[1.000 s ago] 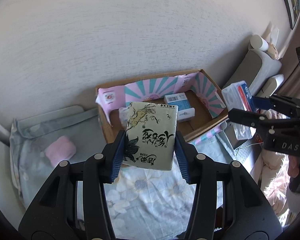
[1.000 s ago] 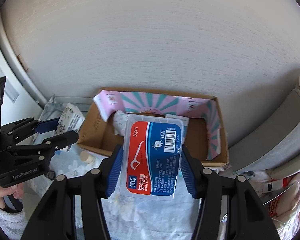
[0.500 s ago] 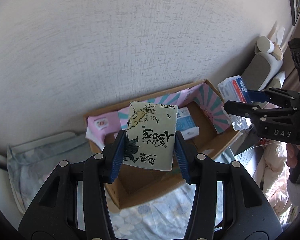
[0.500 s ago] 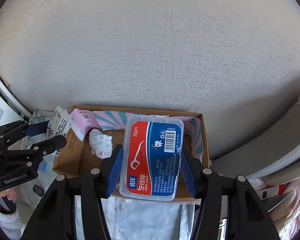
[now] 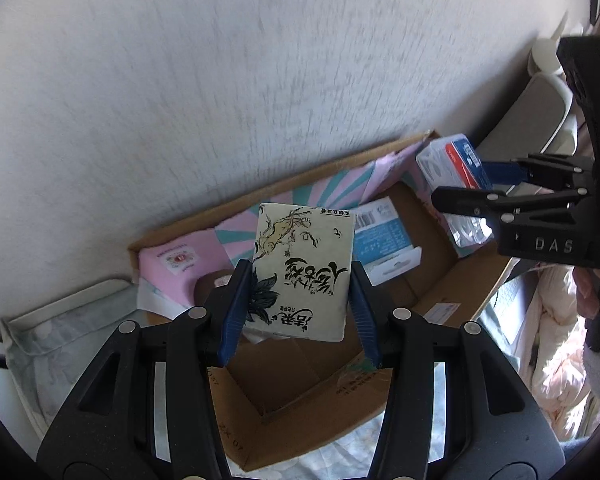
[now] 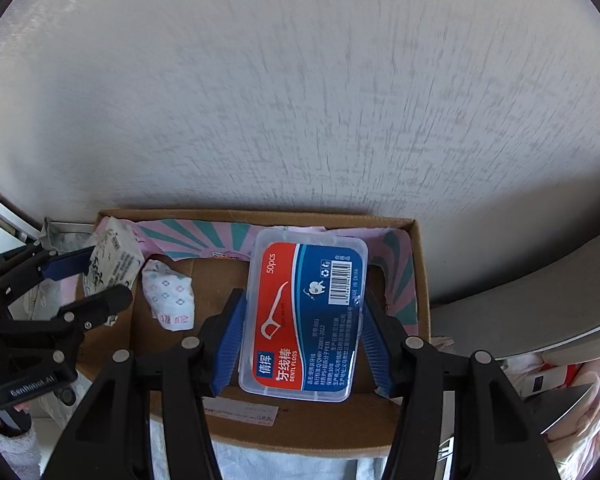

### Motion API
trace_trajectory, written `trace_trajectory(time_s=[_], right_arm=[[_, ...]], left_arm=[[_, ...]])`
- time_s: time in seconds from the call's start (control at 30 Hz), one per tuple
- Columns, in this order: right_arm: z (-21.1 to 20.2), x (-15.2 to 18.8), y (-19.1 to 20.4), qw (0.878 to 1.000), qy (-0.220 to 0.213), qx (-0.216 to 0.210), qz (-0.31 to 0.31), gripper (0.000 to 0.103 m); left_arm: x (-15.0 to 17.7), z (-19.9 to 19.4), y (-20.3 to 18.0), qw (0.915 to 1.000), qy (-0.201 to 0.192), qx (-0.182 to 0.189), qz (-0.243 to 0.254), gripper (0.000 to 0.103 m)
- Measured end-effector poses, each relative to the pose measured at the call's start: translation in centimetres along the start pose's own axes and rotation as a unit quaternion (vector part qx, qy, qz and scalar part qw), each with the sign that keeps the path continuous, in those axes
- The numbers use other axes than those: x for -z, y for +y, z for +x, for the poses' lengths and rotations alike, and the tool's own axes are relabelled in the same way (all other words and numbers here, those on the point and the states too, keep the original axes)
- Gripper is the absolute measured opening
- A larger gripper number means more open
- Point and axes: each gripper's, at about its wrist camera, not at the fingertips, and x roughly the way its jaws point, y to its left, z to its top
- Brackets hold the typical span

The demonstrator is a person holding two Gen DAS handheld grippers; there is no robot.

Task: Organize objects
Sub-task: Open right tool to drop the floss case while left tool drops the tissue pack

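My left gripper [image 5: 298,288] is shut on a cream tissue pack [image 5: 302,272] with black ink drawings, held above the open cardboard box [image 5: 300,420]. My right gripper [image 6: 302,320] is shut on a clear dental floss box [image 6: 304,316] with a red and blue label, held over the same cardboard box [image 6: 420,280]. The right gripper with the floss box also shows in the left wrist view [image 5: 452,184], over the box's right end. The left gripper with the tissue pack shows in the right wrist view [image 6: 100,276], at the box's left end.
In the box lie a blue and white carton [image 5: 380,236], a pink pack [image 5: 176,264] and a white patterned packet [image 6: 168,292]. Pink and teal striped paper [image 6: 180,236] lines its back wall. A white textured wall [image 6: 300,100] stands right behind. A grey cushion [image 6: 540,300] lies at right.
Both grippers have moved forward and down toward the box, each still holding its item. The box now fills the lower part of both views.
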Motion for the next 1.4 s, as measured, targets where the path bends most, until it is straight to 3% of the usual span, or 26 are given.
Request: trace_trajectory(time_s=[0.37, 0.57, 0.6, 0.63, 0.67, 0.7, 0.8, 1.13, 1.4], right_arm=[[2.9, 0.4, -1.2, 0.999, 0.035, -0.010, 0.015, 0.051], [3.5, 0.0, -1.1, 0.998, 0.048, -0.024, 0.017, 0.051], [3.5, -0.1, -1.2, 0.998, 0.048, -0.026, 0.018, 0.052], [3.6, -0.2, -1.1, 0.998, 0.046, -0.026, 0.019, 0.053], [3.7, -0.3, -1.1, 0.998, 0.047, -0.026, 0.020, 0.062], [3.8, -0.6, -0.8, 0.998, 0.051, -0.028, 0.025, 0.078], [3.7, -0.8, -1.0, 0.997, 0.049, -0.035, 0.038, 0.102], [3.5, -1.0, -0.9, 0.998, 0.045, -0.029, 0.043, 0.102], [2.6, -0.9, -1.1, 0.998, 0.042, -0.024, 0.046, 0.102]], left_arm=[[1.3, 2.8, -0.3, 0.9993, 0.036, 0.003, 0.009, 0.044], [1.1, 2.9, -0.9, 0.9984, 0.046, -0.014, 0.028, 0.045], [1.0, 2.9, -1.1, 0.9979, 0.049, -0.022, 0.034, 0.048], [1.0, 3.0, -1.4, 0.9973, 0.051, -0.030, 0.042, 0.068], [1.0, 3.1, -1.7, 0.9967, 0.054, -0.034, 0.050, 0.089], [1.0, 3.0, -1.9, 0.9964, 0.053, -0.034, 0.056, 0.102], [1.2, 3.1, -2.5, 0.9959, 0.055, -0.023, 0.069, 0.103], [0.7, 3.9, -3.3, 0.9956, 0.050, -0.025, 0.075, 0.103], [1.2, 2.0, -3.4, 0.9964, 0.041, -0.012, 0.073, 0.103]])
